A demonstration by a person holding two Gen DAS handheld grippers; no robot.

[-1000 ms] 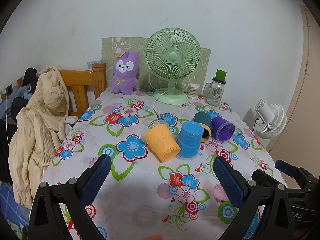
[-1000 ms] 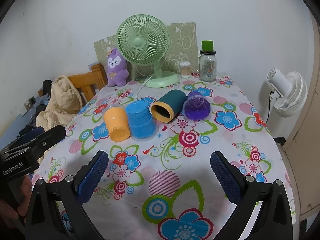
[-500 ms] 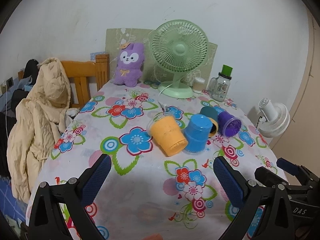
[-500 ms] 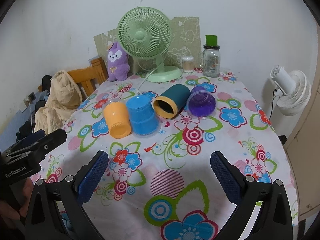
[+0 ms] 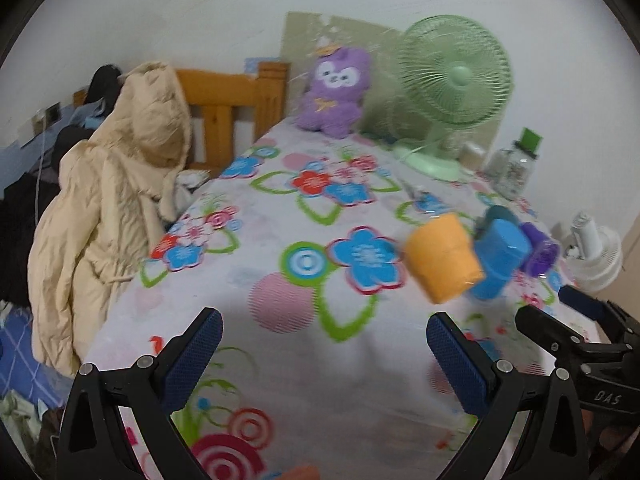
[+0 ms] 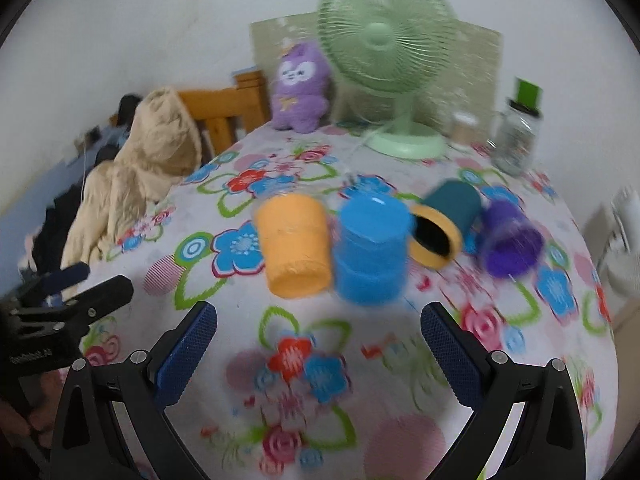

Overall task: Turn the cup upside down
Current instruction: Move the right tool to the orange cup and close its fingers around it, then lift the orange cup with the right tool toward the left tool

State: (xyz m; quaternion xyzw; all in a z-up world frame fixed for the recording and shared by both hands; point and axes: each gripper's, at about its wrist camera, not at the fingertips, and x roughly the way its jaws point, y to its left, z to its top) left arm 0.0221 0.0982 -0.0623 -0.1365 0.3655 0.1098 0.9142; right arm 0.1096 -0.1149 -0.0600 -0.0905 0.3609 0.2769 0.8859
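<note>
Several cups lie in a row on the floral tablecloth: an orange cup [image 6: 294, 246] on its side, a blue cup [image 6: 372, 248], a dark teal cup with a yellow rim [image 6: 444, 222] on its side, and a purple cup [image 6: 510, 240]. My right gripper [image 6: 319, 340] is open and empty, just in front of the orange and blue cups. My left gripper [image 5: 324, 344] is open and empty, left of and short of the orange cup [image 5: 442, 258] and blue cup [image 5: 500, 258]. Both views are motion-blurred.
A green fan [image 6: 386, 52], a purple plush toy [image 6: 300, 86], a glass jar with a green lid [image 6: 518, 136] and a small white container stand at the table's far end. A chair with a beige jacket [image 5: 116, 192] stands at the left. A white fan [image 5: 596, 252] stands off the right edge.
Both grippers moved forward and lower toward the cups, which now appear larger. The left view swung left. The cups have not moved; both grippers stayed open.
</note>
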